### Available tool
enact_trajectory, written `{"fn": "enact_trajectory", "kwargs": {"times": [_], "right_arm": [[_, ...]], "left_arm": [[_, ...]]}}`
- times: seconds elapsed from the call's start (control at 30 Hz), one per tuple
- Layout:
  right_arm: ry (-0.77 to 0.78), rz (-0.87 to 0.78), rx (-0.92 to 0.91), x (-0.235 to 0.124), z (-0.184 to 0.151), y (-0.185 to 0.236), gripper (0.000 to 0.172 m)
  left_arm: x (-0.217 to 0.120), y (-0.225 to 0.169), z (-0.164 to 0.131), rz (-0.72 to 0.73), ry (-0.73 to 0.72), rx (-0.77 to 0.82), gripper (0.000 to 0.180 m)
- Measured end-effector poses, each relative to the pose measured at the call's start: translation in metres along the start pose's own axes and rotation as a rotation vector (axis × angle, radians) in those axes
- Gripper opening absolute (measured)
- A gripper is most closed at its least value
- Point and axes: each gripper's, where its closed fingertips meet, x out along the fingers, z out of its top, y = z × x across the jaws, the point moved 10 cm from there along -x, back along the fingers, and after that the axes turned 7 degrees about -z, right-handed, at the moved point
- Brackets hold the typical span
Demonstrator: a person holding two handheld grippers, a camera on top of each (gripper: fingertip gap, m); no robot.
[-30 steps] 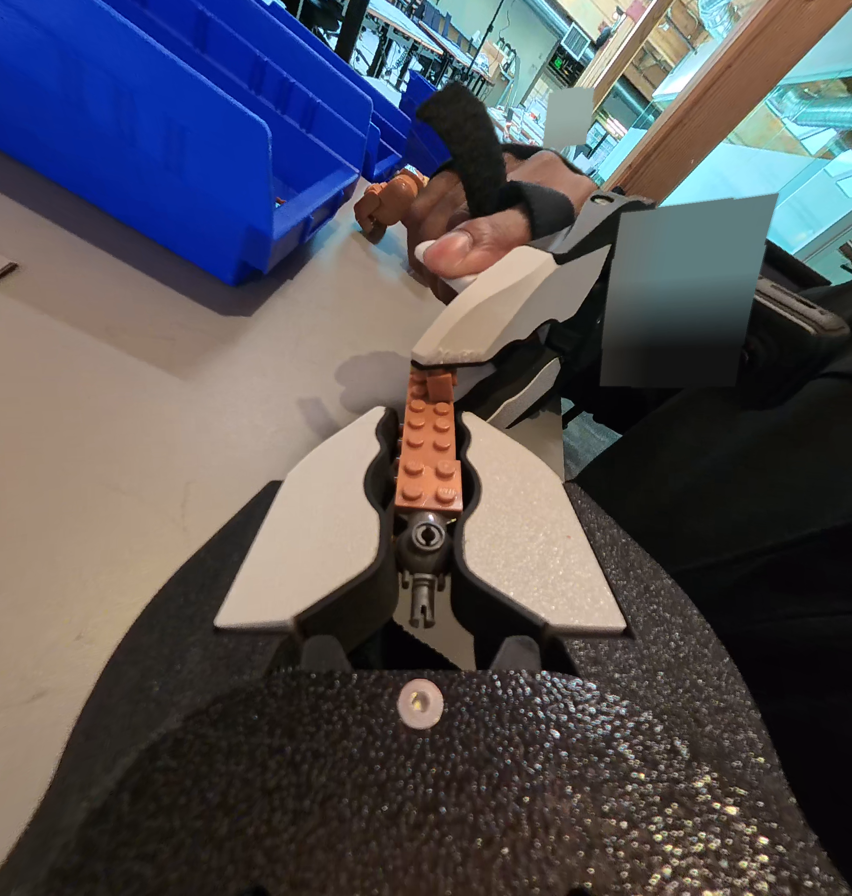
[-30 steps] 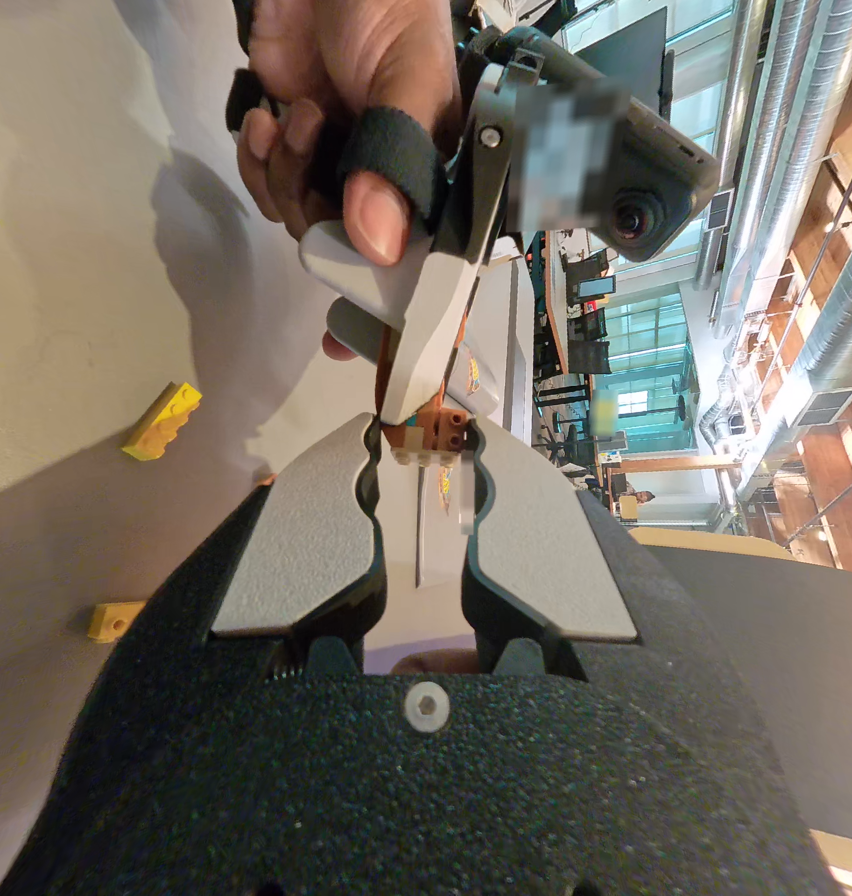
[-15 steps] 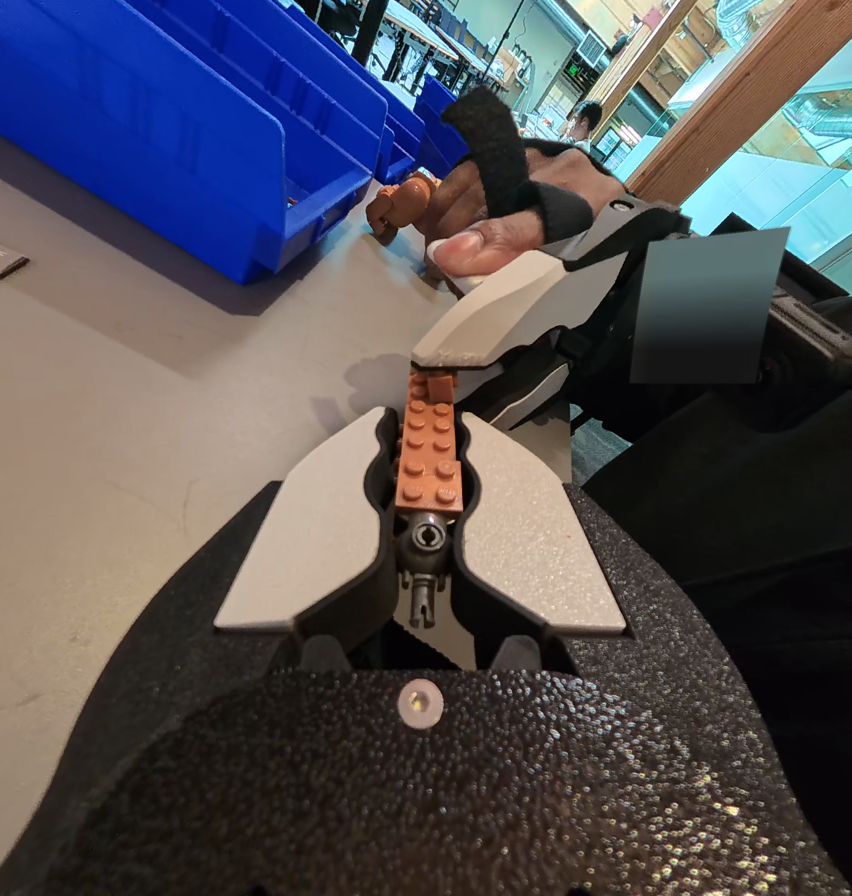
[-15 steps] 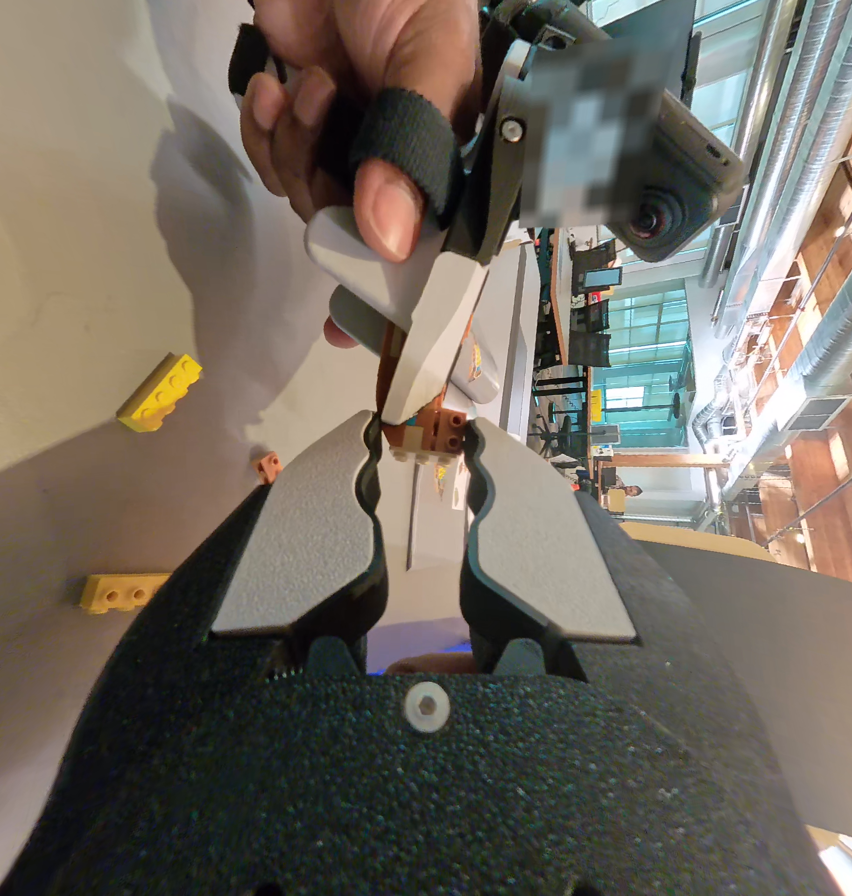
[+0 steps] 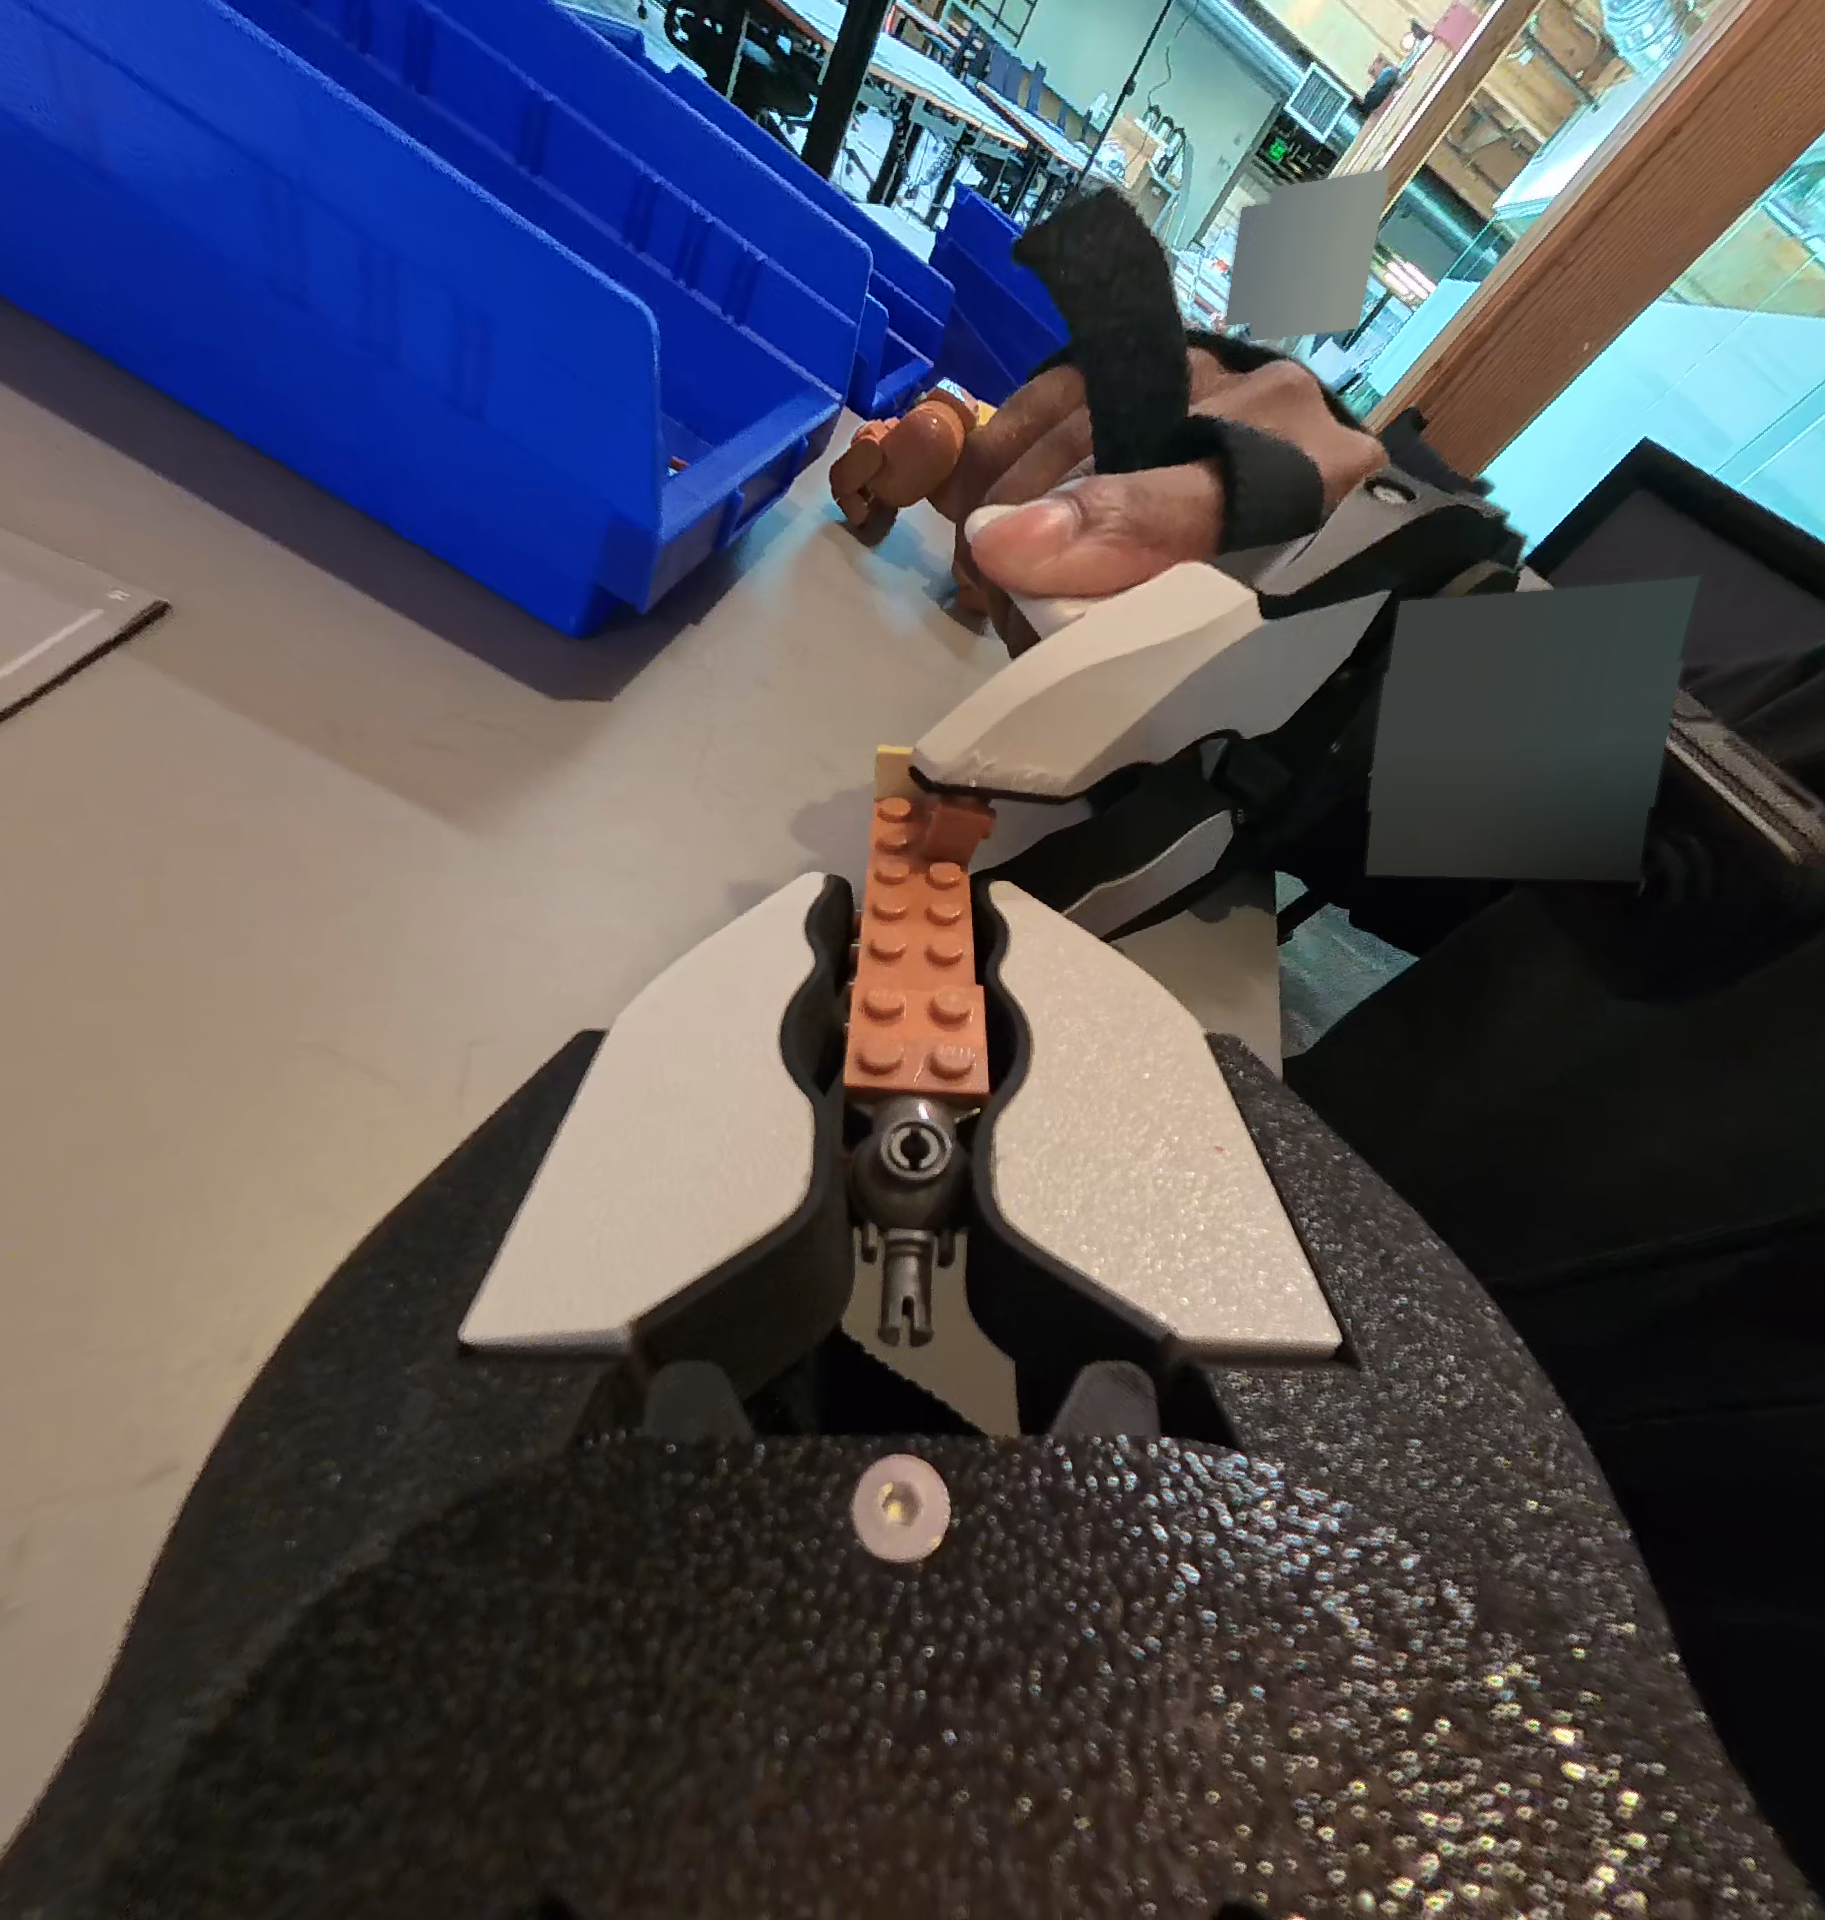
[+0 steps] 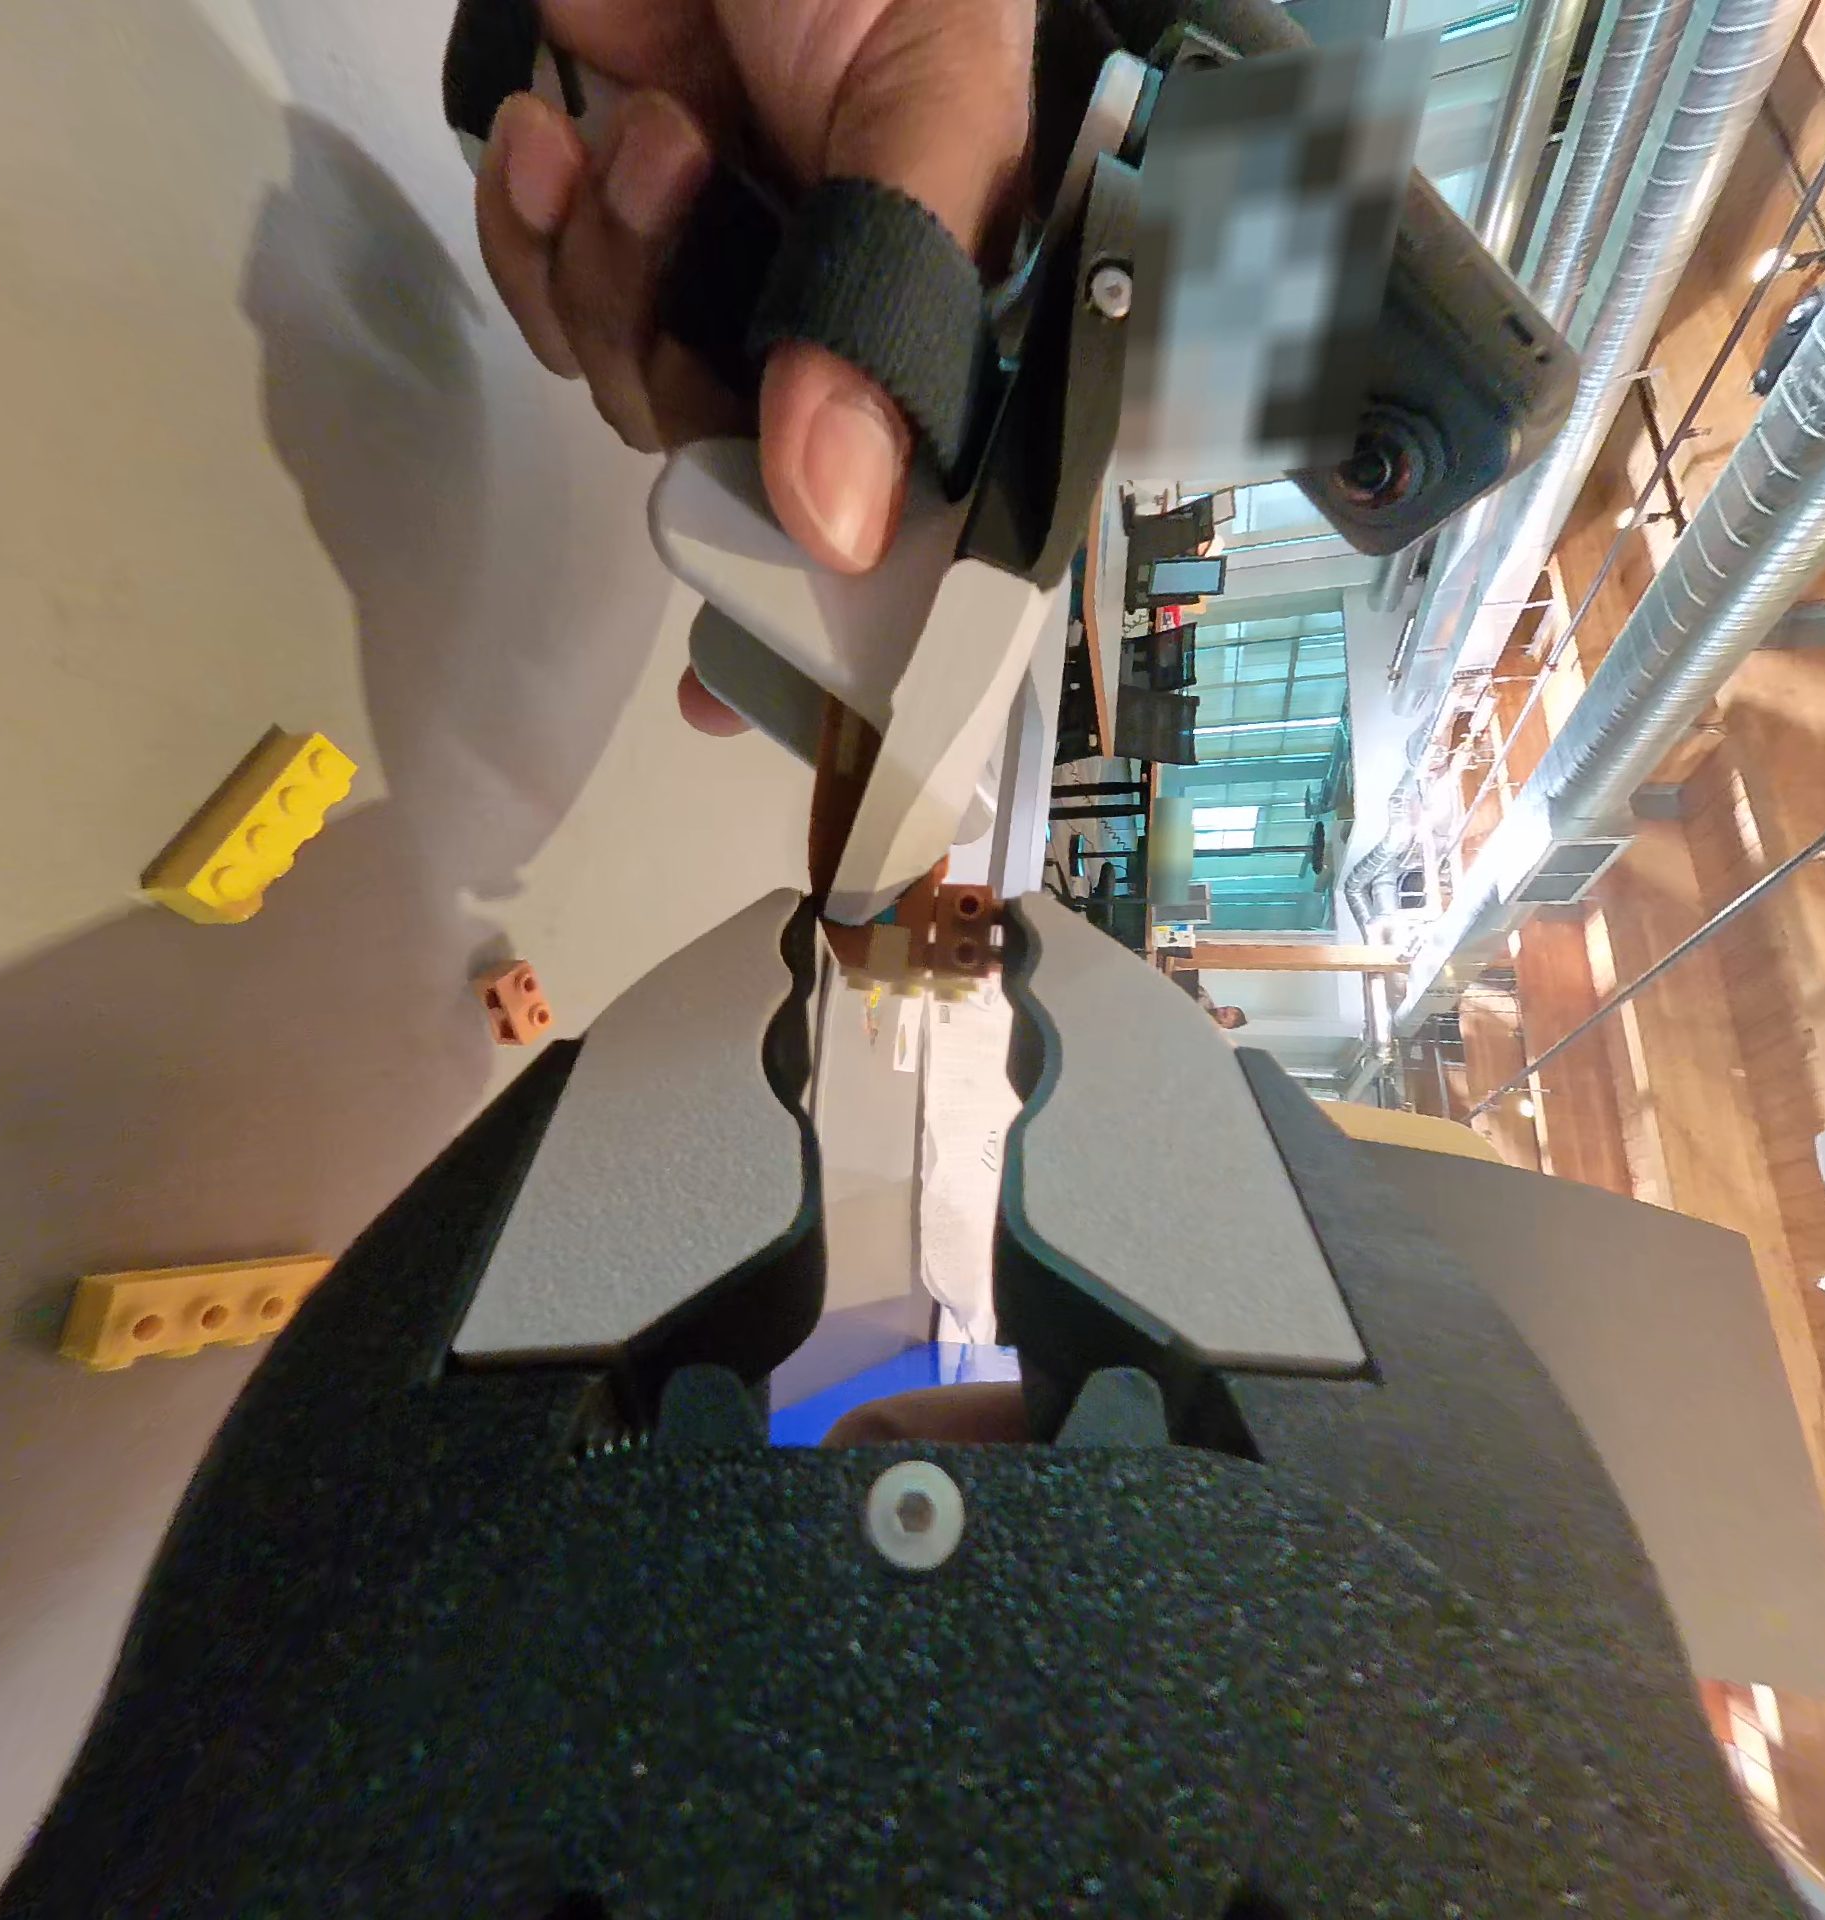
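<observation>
Left wrist view: the left gripper (image 5: 913,935) lies low over the grey table (image 5: 264,935), its two pads clamped on the sides of a long brown studded brick assembly (image 5: 918,966), with a dark grey ball-joint piece (image 5: 908,1153) behind it between the fingers. Ahead and to the right, the right gripper (image 5: 949,800) comes in sideways, a strapped hand (image 5: 1126,468) on its handle; its fingertip covers the assembly's far end. Blue bins (image 5: 472,312) stand ahead to the left.

Right wrist view: the right gripper (image 6: 913,935) is rolled sideways, its fingers closed on a small brown and tan brick cluster (image 6: 939,935) at the assembly's end. The left gripper's fingers (image 6: 918,748) reach down from above. To the left lie a yellow brick (image 6: 253,831), a small brown brick (image 6: 513,1003) and a yellow holed beam (image 6: 181,1314).
</observation>
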Motion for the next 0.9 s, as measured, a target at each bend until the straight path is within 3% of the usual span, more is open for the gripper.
{"fn": "enact_trajectory", "kwargs": {"times": [0.33, 0.9], "right_arm": [[-0.022, 0.0, 0.018, -0.0037, -0.0006, -0.0034, 0.033], [-0.014, 0.069, 0.054, -0.0063, -0.0018, -0.0087, 0.032]], "left_arm": [[0.0009, -0.0079, 0.0028, 0.031, 0.017, 0.112, 0.021], [0.0037, -0.0063, 0.0002, -0.016, -0.006, 0.096, 0.021]]}}
